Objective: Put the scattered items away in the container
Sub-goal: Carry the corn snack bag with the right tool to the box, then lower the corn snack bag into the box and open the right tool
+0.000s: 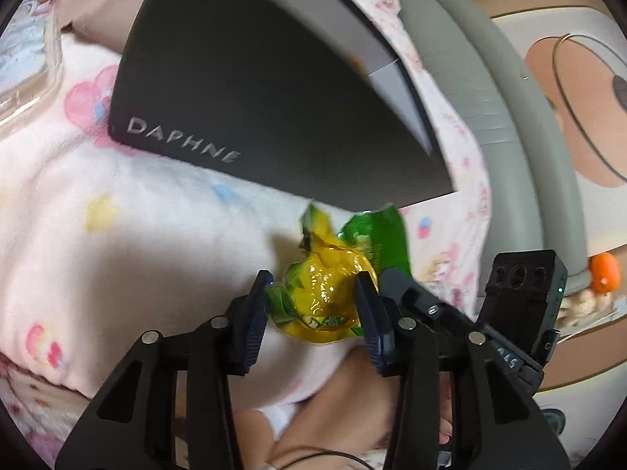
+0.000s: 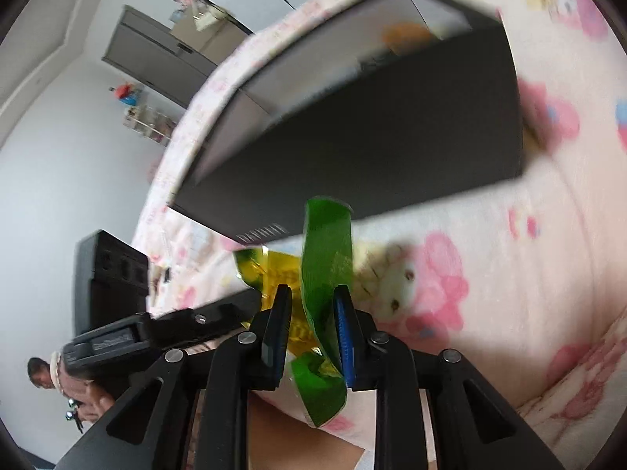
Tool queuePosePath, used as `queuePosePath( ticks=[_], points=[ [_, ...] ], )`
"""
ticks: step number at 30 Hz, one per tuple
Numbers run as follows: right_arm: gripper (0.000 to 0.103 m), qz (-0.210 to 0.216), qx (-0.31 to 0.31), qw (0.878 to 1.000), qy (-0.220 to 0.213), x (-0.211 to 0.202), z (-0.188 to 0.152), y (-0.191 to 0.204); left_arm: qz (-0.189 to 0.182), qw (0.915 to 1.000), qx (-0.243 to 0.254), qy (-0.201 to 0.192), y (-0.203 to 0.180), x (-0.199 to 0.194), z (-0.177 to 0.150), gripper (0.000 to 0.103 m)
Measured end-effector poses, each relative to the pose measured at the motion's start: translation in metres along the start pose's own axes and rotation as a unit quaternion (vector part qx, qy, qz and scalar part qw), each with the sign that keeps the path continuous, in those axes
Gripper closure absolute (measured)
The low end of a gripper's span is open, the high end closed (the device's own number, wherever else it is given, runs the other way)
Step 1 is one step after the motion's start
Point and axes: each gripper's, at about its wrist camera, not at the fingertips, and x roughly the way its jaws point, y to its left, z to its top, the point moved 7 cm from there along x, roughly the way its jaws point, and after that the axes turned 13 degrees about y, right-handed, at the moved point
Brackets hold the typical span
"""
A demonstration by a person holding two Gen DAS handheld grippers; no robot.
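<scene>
A crumpled yellow and green snack packet (image 1: 325,293) lies on the fleece blanket just in front of a black box (image 1: 254,109) lettered DAPHNE. My left gripper (image 1: 313,278) has the packet's yellow bulge filling the gap between its blue pads. The packet's green strip (image 2: 325,258) stands up between the pads of my right gripper (image 2: 311,290), against the right one. Each tool's black body shows beside the other: the right one (image 1: 521,293) and the left one (image 2: 111,274). The box (image 2: 372,125) is open on top, with something orange (image 2: 403,35) inside, blurred.
A pink and white printed blanket (image 1: 117,235) covers the surface. A grey padded edge (image 1: 482,90) runs at the right, with an orange item (image 1: 605,270) beyond it. A small pale plush (image 2: 392,286) lies right of the packet. A person (image 2: 39,376) sits far off.
</scene>
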Motion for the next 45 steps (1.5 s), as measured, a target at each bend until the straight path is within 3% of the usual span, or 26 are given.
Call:
queuePosePath(
  ticks=[4, 8, 11, 13, 17, 20, 26, 28, 31, 35, 38, 40, 43, 45],
  points=[
    [0.083, 0.0, -0.046, 0.998, -0.034, -0.031, 0.015, 0.032, 0.002, 0.9984, 0.047, -0.033, -0.045, -0.027, 0.008, 0.061],
    [0.083, -0.013, -0.091, 0.993, -0.071, -0.057, 0.048, 0.054, 0.017, 0.9946, 0.08, -0.064, -0.08, -0.051, 0.046, 0.06],
    [0.083, 0.008, -0.096, 0.991, -0.088, -0.072, 0.076, 0.059, 0.015, 0.9928, 0.092, -0.075, -0.105, -0.04, 0.081, 0.06],
    [0.083, -0.003, -0.107, 0.99, -0.097, -0.074, 0.1, 0.061, 0.018, 0.9919, 0.094, -0.084, -0.118, -0.033, 0.103, 0.06],
    [0.083, -0.014, -0.118, 0.989, -0.088, -0.05, 0.145, 0.047, 0.057, 0.9923, 0.077, -0.079, -0.117, -0.01, 0.162, 0.06],
    [0.083, -0.018, -0.098, 0.992, -0.077, -0.033, 0.166, 0.027, 0.075, 0.9926, 0.067, -0.069, -0.112, 0.002, 0.181, 0.06],
    [0.083, -0.088, -0.088, 0.989, -0.08, -0.013, 0.189, 0.004, 0.096, 0.9939, 0.034, -0.043, -0.081, 0.033, 0.211, 0.06],
    [0.083, -0.107, -0.088, 0.988, -0.073, -0.005, 0.196, -0.001, 0.103, 0.994, 0.018, -0.033, -0.071, 0.035, 0.212, 0.06],
    [0.083, -0.101, -0.066, 0.991, -0.065, 0.003, 0.201, -0.013, 0.116, 0.993, 0.003, -0.021, -0.059, 0.035, 0.211, 0.06],
    [0.083, -0.108, -0.06, 0.989, -0.081, -0.007, 0.2, -0.019, 0.148, 0.9883, 0.008, -0.034, -0.051, 0.026, 0.202, 0.06],
    [0.083, -0.146, -0.081, 0.981, -0.097, -0.018, 0.198, -0.02, 0.181, 0.981, 0.042, -0.058, -0.059, 0.014, 0.193, 0.06],
    [0.083, -0.175, -0.095, 0.974, -0.108, -0.025, 0.199, -0.02, 0.179, 0.9796, 0.06, -0.068, -0.069, 0.007, 0.188, 0.06],
    [0.083, -0.223, -0.126, 0.96, -0.117, -0.027, 0.198, -0.017, 0.175, 0.9805, 0.072, -0.052, -0.076, 0.01, 0.183, 0.06],
    [0.083, -0.232, -0.13, 0.957, -0.112, -0.026, 0.197, -0.017, 0.185, 0.9803, 0.064, -0.022, -0.072, 0.022, 0.183, 0.06]
  ],
)
